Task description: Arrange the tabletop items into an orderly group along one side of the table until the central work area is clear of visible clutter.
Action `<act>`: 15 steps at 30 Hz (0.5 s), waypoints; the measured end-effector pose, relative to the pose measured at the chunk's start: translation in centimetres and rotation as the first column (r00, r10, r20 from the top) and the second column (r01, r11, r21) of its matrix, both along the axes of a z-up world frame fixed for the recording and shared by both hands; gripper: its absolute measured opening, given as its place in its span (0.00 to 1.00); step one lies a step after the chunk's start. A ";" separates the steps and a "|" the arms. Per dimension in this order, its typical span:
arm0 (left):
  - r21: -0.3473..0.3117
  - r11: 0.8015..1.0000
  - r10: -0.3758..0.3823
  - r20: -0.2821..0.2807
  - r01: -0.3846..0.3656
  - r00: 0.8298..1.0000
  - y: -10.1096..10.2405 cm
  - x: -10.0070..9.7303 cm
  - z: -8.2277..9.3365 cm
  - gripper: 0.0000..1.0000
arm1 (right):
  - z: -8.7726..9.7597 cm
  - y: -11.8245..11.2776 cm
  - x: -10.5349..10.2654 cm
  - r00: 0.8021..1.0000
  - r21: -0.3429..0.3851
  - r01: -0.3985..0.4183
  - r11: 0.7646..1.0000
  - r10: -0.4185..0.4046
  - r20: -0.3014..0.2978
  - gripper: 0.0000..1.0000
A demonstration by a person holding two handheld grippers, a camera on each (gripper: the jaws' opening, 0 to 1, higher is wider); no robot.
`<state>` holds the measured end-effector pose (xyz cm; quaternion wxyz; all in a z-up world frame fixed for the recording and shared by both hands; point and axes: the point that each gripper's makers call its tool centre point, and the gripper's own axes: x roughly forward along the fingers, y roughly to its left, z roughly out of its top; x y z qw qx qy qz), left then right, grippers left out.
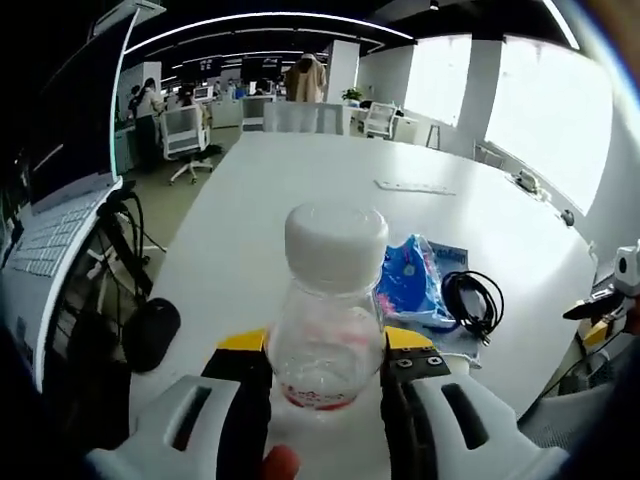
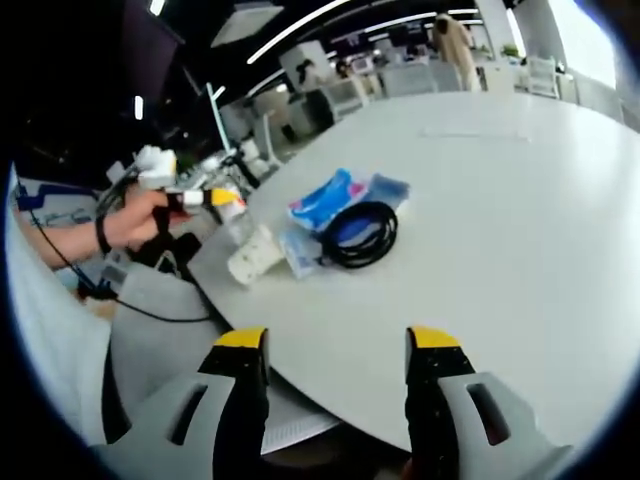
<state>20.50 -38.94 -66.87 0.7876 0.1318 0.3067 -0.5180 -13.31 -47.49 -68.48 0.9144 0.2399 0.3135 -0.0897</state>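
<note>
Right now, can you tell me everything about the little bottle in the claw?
The bottle is small, clear plastic, with a wide white cap and a red-printed label near its bottom. It looks nearly empty. It stands upright over the white table's near edge, pinched between the left claw's yellow-tipped black jaws. In the right gripper view it looks tilted, beside a blue packet.

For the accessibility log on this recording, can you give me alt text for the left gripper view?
The left tool is shut on a clear plastic bottle with a white cap, held upright over a white table. Just beyond lie a blue packet and a coiled black cable; an open laptop sits at the left edge.
</note>
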 end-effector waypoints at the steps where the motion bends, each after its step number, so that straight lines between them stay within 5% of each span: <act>1: -0.005 1.000 0.004 0.003 -0.004 1.000 -0.5 0.3 0.0 0.41 | -0.1 -0.1 -0.1 1.000 0.000 0.001 1.000 -0.001 -0.002 0.53; 15: -0.037 0.999 0.011 0.009 -0.010 1.000 -5.1 3.2 1.0 0.41 | -0.3 -1.0 -1.1 0.999 0.007 0.034 0.999 -0.034 -0.024 0.53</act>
